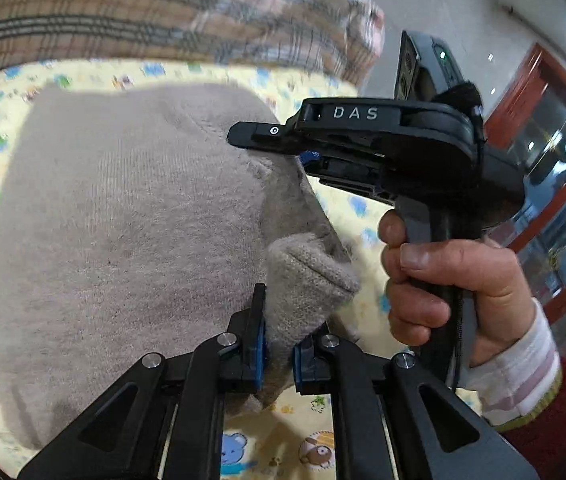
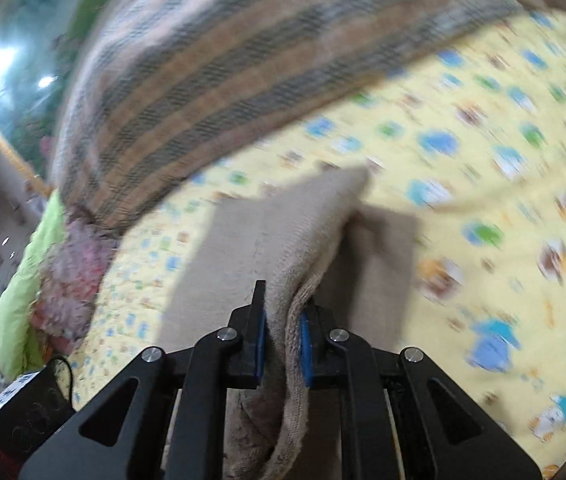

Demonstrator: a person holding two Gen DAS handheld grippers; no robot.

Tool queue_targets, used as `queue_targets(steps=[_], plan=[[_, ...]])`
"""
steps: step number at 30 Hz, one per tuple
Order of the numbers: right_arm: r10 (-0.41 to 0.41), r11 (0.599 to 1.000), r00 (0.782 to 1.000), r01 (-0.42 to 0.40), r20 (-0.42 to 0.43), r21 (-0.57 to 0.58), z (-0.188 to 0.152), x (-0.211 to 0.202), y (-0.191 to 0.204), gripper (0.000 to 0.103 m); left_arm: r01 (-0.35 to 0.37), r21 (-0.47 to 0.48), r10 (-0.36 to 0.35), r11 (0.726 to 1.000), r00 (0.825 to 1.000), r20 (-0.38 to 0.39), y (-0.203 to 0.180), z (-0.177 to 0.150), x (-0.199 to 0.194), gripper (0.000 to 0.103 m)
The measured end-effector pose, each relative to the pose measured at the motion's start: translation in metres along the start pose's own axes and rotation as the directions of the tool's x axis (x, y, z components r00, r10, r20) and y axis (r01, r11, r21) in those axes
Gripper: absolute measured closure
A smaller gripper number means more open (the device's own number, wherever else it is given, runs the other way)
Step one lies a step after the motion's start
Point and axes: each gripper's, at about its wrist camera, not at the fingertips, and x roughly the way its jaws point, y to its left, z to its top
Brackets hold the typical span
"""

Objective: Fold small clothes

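Folding is only just getting under way, judging by how the cloth is lying. Starting at the left: the left gripper (image 1: 279, 354) is pinching nearly closed on a thick bunched edge of the soft beige fuzzy knitted garment (image 1: 123, 216), its blue pads pressing the fabric from both sides. Ahead of and to the left of those jaws the rest of the garment is spreading wide and mostly flat over the yellow quilted bedcover printed with blue and brown cartoon bears (image 1: 323, 448); no finished crease is showing yet, so the fold itself is still to be made and smoothed.

To the right of the left tool, the right gripper (image 1: 243, 136) is hovering over the garment's far edge, carried by a person's hand (image 1: 443, 288) in a striped cuff. In its own view the right gripper (image 2: 283, 336) is clamping almost closed on a doubled, ribbed hem of the same knit, which is trailing forward from the jaws and draping down onto the bedcover.

Beyond both tools, a brown and grey striped woollen blanket (image 2: 211, 92) is lying bunched.
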Motion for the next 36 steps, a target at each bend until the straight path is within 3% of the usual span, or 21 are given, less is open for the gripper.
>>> queue_targets(steps=[3,8,10,12,15,19,20,22,25,29,32,36], plan=[[0.018,1.000,1.000,-0.018,-0.004,0.022,-0.008,0.004,-0.015,0.088,-0.033,0.007,0.033,0.999,0.999,-0.003,0.001,-0.006,0.007,0.092],[0.005,1.000,1.000,-0.005,0.010,-0.008,-0.007,0.009,-0.008,0.088,-0.041,0.006,0.041,0.999,0.999,-0.003,-0.002,-0.013,0.000,0.090],[-0.036,0.999,0.999,0.036,0.002,-0.028,-0.007,0.013,-0.004,0.088,-0.030,0.008,0.030,1.000,0.999,-0.025,-0.002,-0.014,-0.006,0.083],[-0.045,0.999,0.999,0.045,0.000,-0.011,-0.009,0.011,-0.005,0.083,-0.023,0.002,0.023,1.000,0.999,-0.039,-0.001,-0.016,-0.014,0.067],[-0.087,0.996,0.996,0.087,0.026,0.011,-0.016,-0.003,-0.009,0.072,-0.027,0.017,0.028,0.999,0.999,-0.035,0.002,-0.031,-0.037,0.052],[-0.101,0.995,0.990,0.100,0.098,0.018,-0.034,-0.042,0.002,0.070,-0.136,0.066,0.137,0.988,0.991,-0.001,0.015,-0.061,-0.076,0.041],[-0.101,0.995,0.988,0.099,0.117,0.018,-0.042,-0.052,0.006,0.065,-0.159,0.063,0.159,0.985,0.987,0.003,0.020,-0.068,-0.083,0.039],[-0.090,0.996,0.985,0.088,0.145,0.019,-0.061,-0.070,0.013,0.057,-0.231,0.044,0.230,0.972,0.973,0.016,0.036,-0.083,-0.096,0.033],[-0.080,0.996,0.981,0.073,0.176,0.045,-0.091,-0.086,0.019,0.055,-0.319,-0.008,0.319,0.948,0.948,0.006,0.066,-0.097,-0.103,0.031],[-0.100,0.991,0.978,0.081,0.185,0.107,-0.127,-0.088,0.018,0.055,-0.290,-0.123,0.288,0.949,0.957,-0.035,0.097,-0.098,-0.112,0.031],[-0.103,0.986,0.981,0.080,0.163,0.145,-0.138,-0.086,0.010,0.053,-0.249,-0.172,0.248,0.953,0.968,-0.027,0.110,-0.082,-0.114,0.029],[-0.127,0.984,0.978,0.103,0.168,0.148,-0.127,-0.089,0.004,0.035,-0.157,-0.230,0.159,0.960,0.987,-0.014,0.126,-0.057,-0.116,0.024]])
